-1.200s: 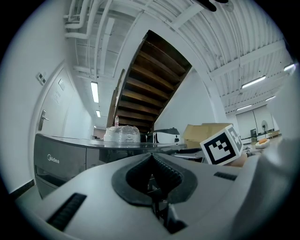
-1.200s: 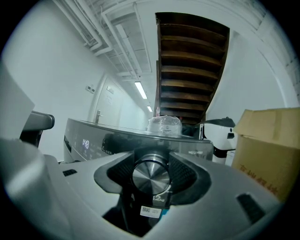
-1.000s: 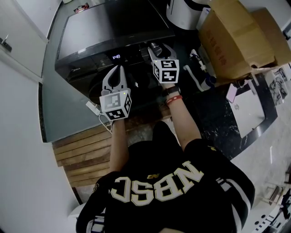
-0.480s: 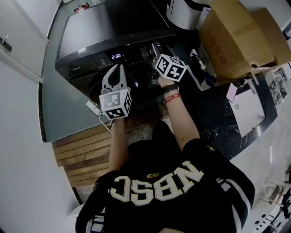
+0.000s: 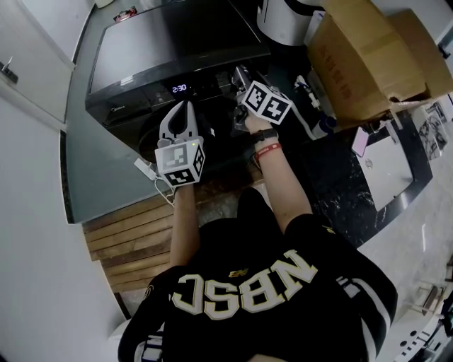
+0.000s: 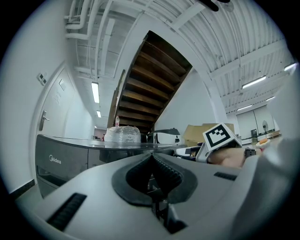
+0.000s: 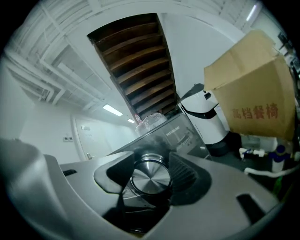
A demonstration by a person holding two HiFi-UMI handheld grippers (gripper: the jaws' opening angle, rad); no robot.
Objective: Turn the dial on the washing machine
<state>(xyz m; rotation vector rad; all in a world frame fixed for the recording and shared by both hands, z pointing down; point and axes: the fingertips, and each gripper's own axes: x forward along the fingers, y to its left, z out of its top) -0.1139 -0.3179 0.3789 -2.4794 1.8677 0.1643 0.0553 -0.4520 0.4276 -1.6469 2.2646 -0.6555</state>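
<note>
A dark grey washing machine (image 5: pixel 163 49) stands ahead of me, its display (image 5: pixel 179 88) lit on the front panel. The round metal dial (image 7: pixel 151 178) sits between the jaws of my right gripper (image 7: pixel 152 180), which is shut on it; in the head view this right gripper (image 5: pixel 242 76) is rolled to one side at the panel's right end. My left gripper (image 5: pixel 182 117) hangs in front of the machine's door, jaws shut on nothing, and its own view shows the left gripper (image 6: pixel 153 165) aimed past the machine's top.
A large cardboard box (image 5: pixel 368 56) stands to the right of the machine, with a white appliance (image 5: pixel 283 18) behind it. A wooden slatted platform (image 5: pixel 131 237) lies under me on the left. A white wall (image 5: pixel 32 85) borders the left.
My right gripper has rolled clockwise on the dial, its marker cube now tilted. The display reading changed from one second ago. The left gripper has stayed put.
</note>
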